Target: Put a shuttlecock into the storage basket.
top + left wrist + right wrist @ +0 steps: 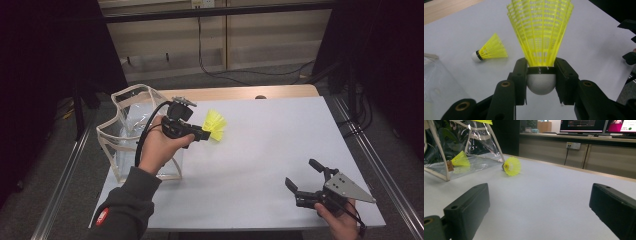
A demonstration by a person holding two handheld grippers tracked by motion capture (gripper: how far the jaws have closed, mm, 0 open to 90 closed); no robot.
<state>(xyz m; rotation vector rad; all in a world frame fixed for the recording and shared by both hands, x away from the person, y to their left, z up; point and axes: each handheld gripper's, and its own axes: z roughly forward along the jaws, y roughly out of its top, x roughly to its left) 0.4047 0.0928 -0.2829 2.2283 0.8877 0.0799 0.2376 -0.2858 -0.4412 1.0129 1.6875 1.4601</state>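
My left gripper (205, 134) (541, 72) is shut on the white cork base of a yellow shuttlecock (216, 122) (540, 32), held above the table just right of a clear plastic bag (131, 131). Its skirt fans out ahead of the jaws. A second yellow shuttlecock (490, 48) (511, 166) lies on its side on the white table. A third shuttlecock (460, 160) rests inside the bag (439, 167). My right gripper (300, 172) (539, 202) stands open near the front right of the table, with nothing between its jaws.
The white table top (260, 150) has a wooden strip (240, 93) along its far edge. Metal rails run along both sides of the table. Cables lie on the floor behind it, and monitors sit on a far counter (584, 125).
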